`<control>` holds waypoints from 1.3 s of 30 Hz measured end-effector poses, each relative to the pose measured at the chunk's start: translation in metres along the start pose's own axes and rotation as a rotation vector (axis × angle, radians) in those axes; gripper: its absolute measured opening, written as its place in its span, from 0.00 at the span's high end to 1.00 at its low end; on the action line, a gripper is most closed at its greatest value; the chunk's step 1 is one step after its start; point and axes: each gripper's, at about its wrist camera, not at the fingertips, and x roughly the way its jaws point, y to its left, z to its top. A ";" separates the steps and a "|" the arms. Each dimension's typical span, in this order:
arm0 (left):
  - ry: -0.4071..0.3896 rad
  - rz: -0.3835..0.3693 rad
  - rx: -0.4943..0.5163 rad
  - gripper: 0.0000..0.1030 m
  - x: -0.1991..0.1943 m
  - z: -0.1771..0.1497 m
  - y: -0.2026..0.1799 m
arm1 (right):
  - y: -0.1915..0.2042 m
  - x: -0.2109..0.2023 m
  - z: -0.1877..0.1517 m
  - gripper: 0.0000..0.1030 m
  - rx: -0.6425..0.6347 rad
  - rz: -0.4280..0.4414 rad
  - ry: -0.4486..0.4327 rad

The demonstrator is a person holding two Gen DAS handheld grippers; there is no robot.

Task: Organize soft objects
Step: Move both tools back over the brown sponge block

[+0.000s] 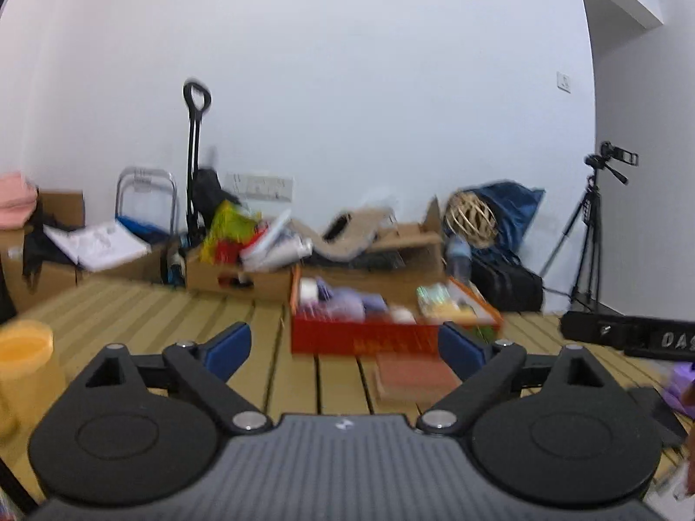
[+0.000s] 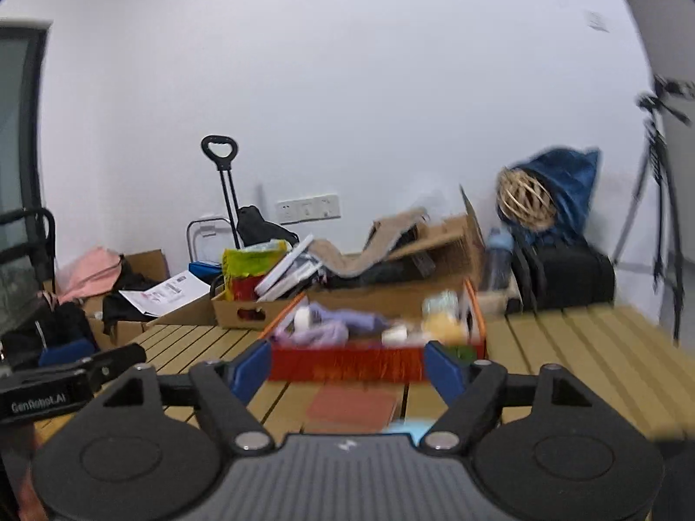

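Observation:
A red box [image 1: 365, 341] [image 2: 347, 362] stands on the slatted wooden table [image 1: 173, 317] [image 2: 564, 347]. It holds purple cloth [image 1: 347, 304] [image 2: 339, 325], white rolls and other blurred soft items. A folded reddish-brown cloth [image 1: 412, 377] [image 2: 352, 406] lies flat just in front of the box. My left gripper [image 1: 345, 347] hovers open before the box, with nothing between its blue pads. My right gripper [image 2: 347, 369] is open too and holds nothing. A purple item [image 1: 682, 386] shows at the right edge of the left wrist view.
A yellow tub [image 1: 26, 347] stands at the table's left. Behind the table are cardboard boxes [image 1: 239, 278] [image 2: 252, 312] of clutter, a trolley handle [image 1: 195, 100], a black bag [image 2: 564, 278], a water bottle [image 2: 499, 260], a blue sack with a wicker ball [image 2: 525, 199], and a camera tripod [image 1: 590, 225].

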 end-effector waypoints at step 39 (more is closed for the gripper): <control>0.134 -0.020 0.059 0.01 0.008 -0.029 -0.011 | -0.009 -0.006 -0.051 0.17 0.090 -0.009 0.083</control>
